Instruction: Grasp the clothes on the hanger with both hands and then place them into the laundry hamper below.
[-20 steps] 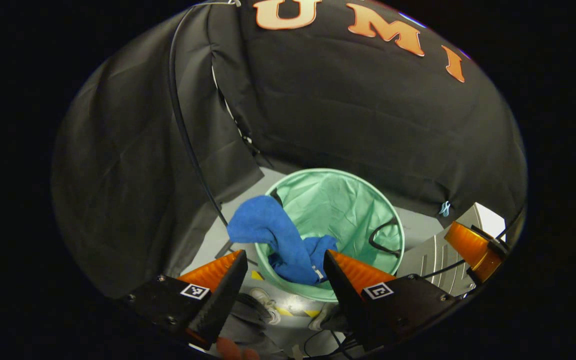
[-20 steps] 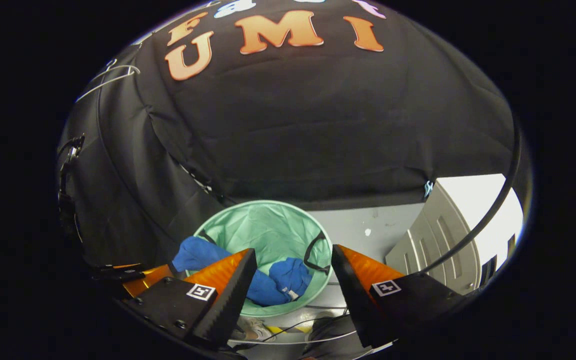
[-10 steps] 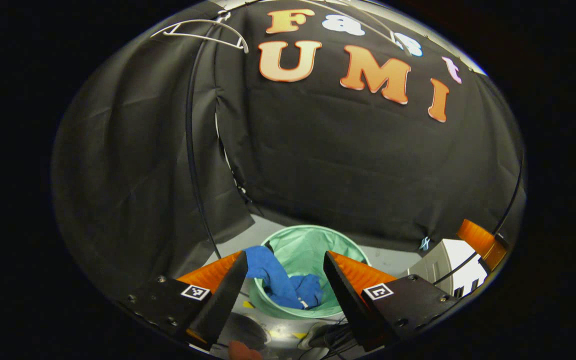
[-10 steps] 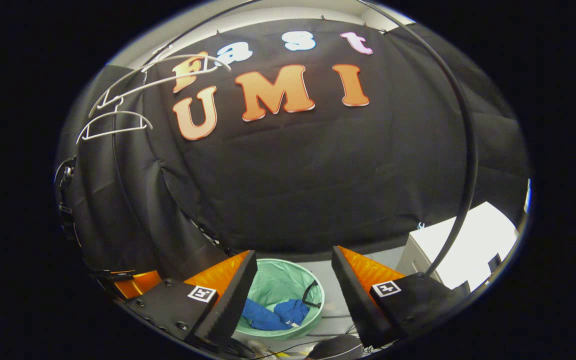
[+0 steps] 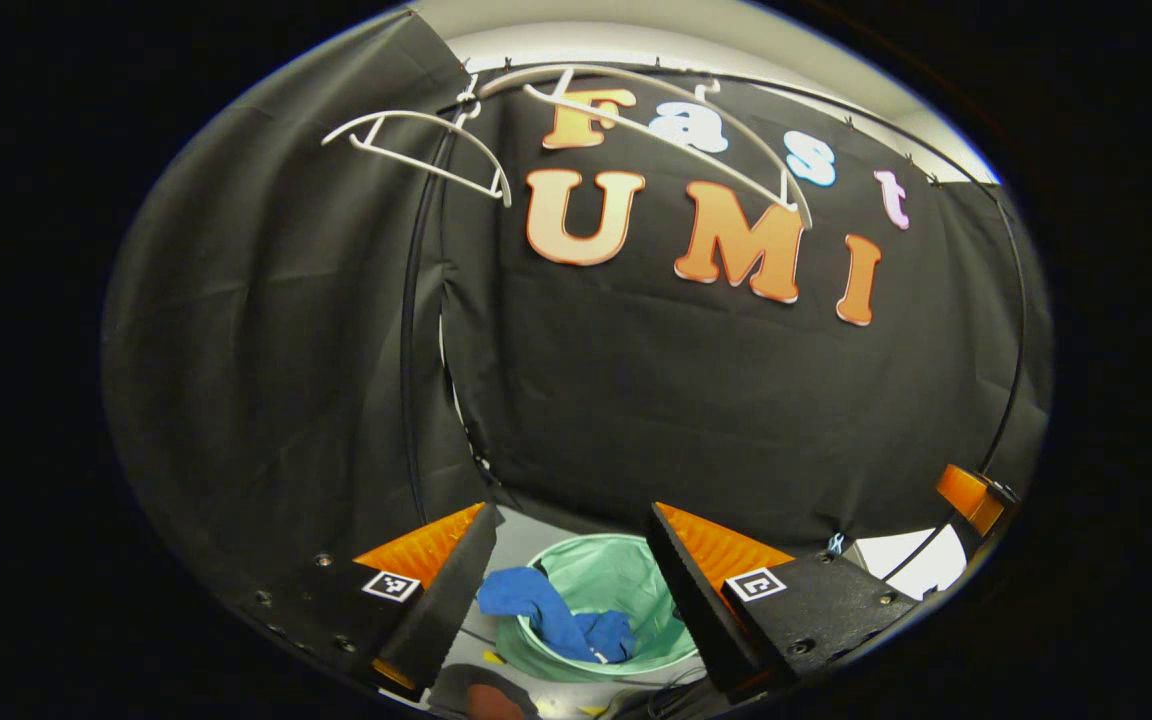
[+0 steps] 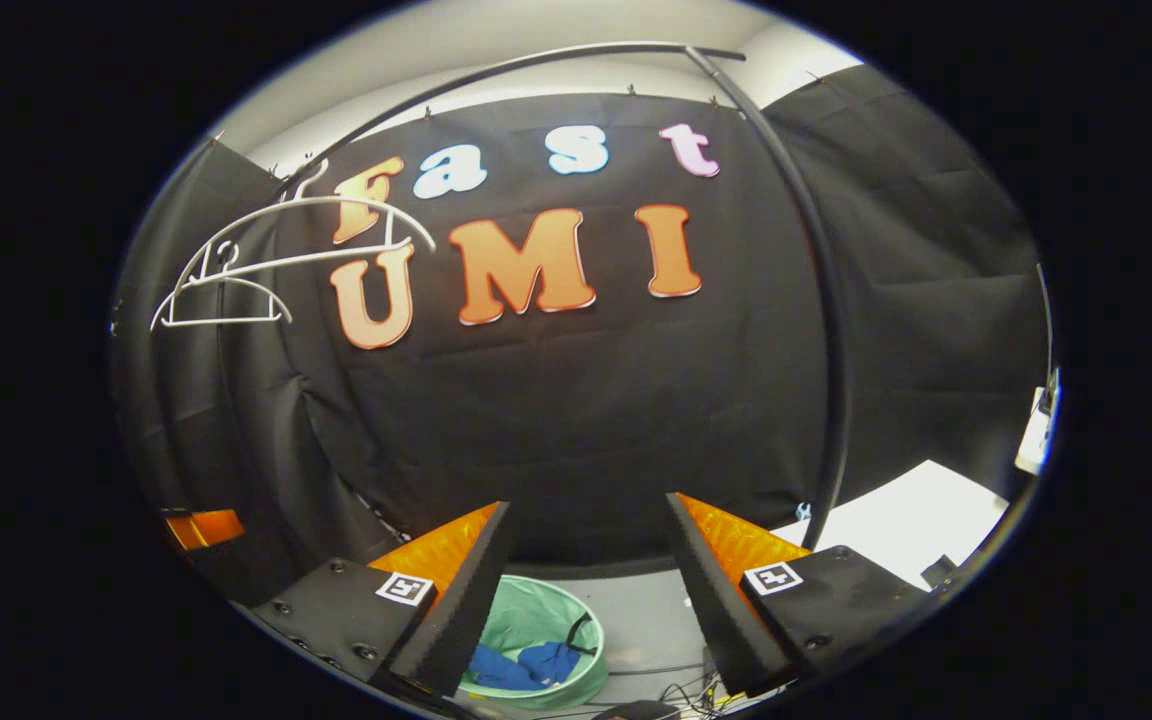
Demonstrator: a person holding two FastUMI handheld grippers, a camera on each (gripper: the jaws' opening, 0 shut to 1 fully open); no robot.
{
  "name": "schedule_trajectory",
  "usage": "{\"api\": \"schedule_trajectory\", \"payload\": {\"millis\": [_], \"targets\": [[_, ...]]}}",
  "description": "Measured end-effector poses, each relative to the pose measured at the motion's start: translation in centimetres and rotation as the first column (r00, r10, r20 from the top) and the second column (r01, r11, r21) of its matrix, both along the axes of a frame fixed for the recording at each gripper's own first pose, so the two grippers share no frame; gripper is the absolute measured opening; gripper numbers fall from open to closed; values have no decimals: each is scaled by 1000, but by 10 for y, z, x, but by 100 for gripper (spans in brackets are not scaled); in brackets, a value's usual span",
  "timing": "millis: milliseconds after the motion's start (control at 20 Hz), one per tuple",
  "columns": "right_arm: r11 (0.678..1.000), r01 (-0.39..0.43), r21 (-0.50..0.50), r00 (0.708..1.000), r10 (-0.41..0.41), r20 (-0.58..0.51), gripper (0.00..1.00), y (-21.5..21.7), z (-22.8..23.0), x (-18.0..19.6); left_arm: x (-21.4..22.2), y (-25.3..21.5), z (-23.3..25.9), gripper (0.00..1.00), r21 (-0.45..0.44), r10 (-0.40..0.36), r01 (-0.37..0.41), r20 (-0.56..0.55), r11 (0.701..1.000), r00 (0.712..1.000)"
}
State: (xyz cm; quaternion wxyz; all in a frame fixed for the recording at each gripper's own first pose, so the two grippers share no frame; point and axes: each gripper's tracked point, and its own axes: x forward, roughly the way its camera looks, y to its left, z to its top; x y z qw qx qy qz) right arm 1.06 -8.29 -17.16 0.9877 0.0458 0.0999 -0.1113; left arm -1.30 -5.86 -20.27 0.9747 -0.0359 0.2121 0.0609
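Note:
A blue garment (image 5: 554, 615) lies in the green laundry hamper (image 5: 626, 578) on the floor, one end draped over the hamper's near left rim. In the right gripper view the same blue garment (image 6: 526, 666) sits low inside the hamper (image 6: 536, 620). My left gripper (image 5: 568, 560) is open and holds nothing, well above the hamper. High over the hamper too, my right gripper (image 6: 588, 560) stands open and bare. Two bare white hangers (image 5: 636, 115) hang on the black rail up high; the hangers (image 6: 276, 260) are also at the upper left of the right gripper view.
The black curved rail (image 6: 816, 300) runs down the right side. A white cabinet (image 6: 906, 515) stands at the right on the grey floor (image 6: 651, 625). Cables (image 6: 681, 690) lie on the floor by the hamper. The other gripper (image 5: 971, 495) shows at the left gripper view's right edge.
Both open grippers have risen and tilted up away from the hamper; the hamper and blue garment have shrunk toward the bottom, and the bare hangers have come into view.

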Motion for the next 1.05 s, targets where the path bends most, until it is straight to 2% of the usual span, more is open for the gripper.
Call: {"api": "schedule_trajectory", "payload": {"millis": [50, 100, 150, 500, 600, 700, 750, 850, 900, 950, 1050], "targets": [[1000, 7, -9, 1000, -7, 15, 100, -6, 11, -4, 4, 6, 16, 96, 2, 4, -5, 37, 1000, 999], [1000, 16, -22, 1000, -15, 25, 89, -15, 22, -10, 6, 10, 28, 96, 0, 7, -7, 56, 1000, 998], [999, 24, -38, 999, -22, 34, 88, -21, 32, -13, 5, 15, 39, 96, -2, 11, -11, 66, 1000, 998], [991, 57, -118, 992, -43, 119, 89, -55, 108, -42, 9, 78, 129, 94, 66, 54, -70, 218, 995, 974], [984, 68, -163, 991, -49, 122, 89, -62, 124, -52, 7, 87, 149, 94, 99, 38, -63, 243, 993, 969], [979, 69, -192, 992, -47, 116, 89, -60, 136, -61, 3, 85, 157, 93, 100, 9, -35, 244, 994, 970], [977, 74, -200, 991, -51, 122, 89, -60, 141, -66, 2, 84, 160, 96, 99, -4, -21, 247, 995, 969], [977, 74, -201, 989, -47, 139, 89, -56, 150, -71, 3, 84, 166, 94, 106, -14, -13, 253, 994, 967], [978, 72, -196, 988, -43, 147, 98, -54, 152, -73, 4, 84, 167, 93, 112, -16, -13, 255, 994, 967], [979, 75, -190, 986, -45, 157, 89, -53, 154, -74, 5, 84, 166, 93, 112, -16, -13, 256, 994, 967], [981, 85, -174, 984, -55, 167, 89, -56, 155, -73, 8, 81, 163, 93, 93, -19, -5, 252, 996, 968]]}}
